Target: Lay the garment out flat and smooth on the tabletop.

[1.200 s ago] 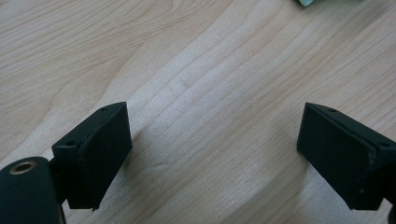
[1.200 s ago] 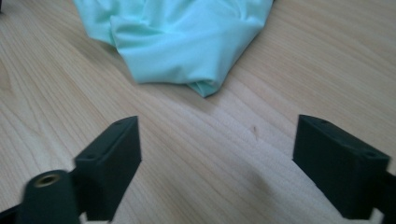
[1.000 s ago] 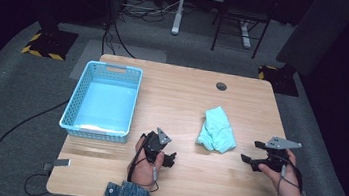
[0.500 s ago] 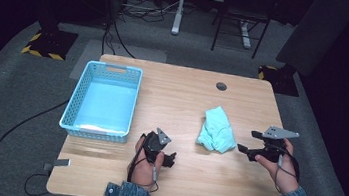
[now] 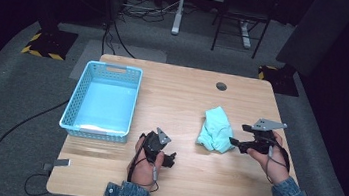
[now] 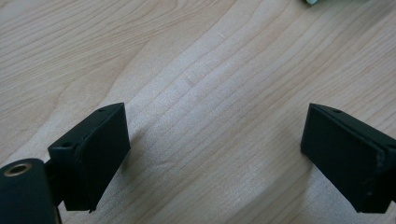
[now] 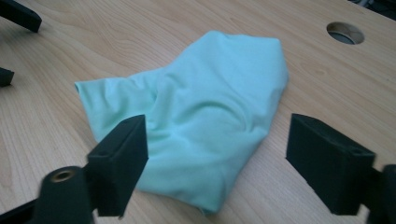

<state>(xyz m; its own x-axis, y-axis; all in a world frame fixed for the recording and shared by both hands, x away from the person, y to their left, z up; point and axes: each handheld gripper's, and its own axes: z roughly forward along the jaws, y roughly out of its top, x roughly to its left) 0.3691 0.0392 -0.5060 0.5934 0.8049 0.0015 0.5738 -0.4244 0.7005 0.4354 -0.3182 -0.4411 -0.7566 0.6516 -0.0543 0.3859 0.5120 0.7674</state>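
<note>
Mint cloth (image 5: 215,129) crumpled on the worktop (image 5: 187,99), right of the blue basket (image 5: 104,100) — right gripper (image 7: 215,163) approaching, jaws apart and just closing a little, nothing pinched yet — next: lower, clamp a fold; left gripper (image 6: 212,154) idle, released.

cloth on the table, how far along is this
Early. Nothing looks done: the mint cloth lies crumpled on the table, and the blue basket is empty. In hand: the right gripper is at the cloth's edge, jaws open and just narrowing, not pressing it. The left gripper rests open. Left: gripping and probably moving it.
</note>
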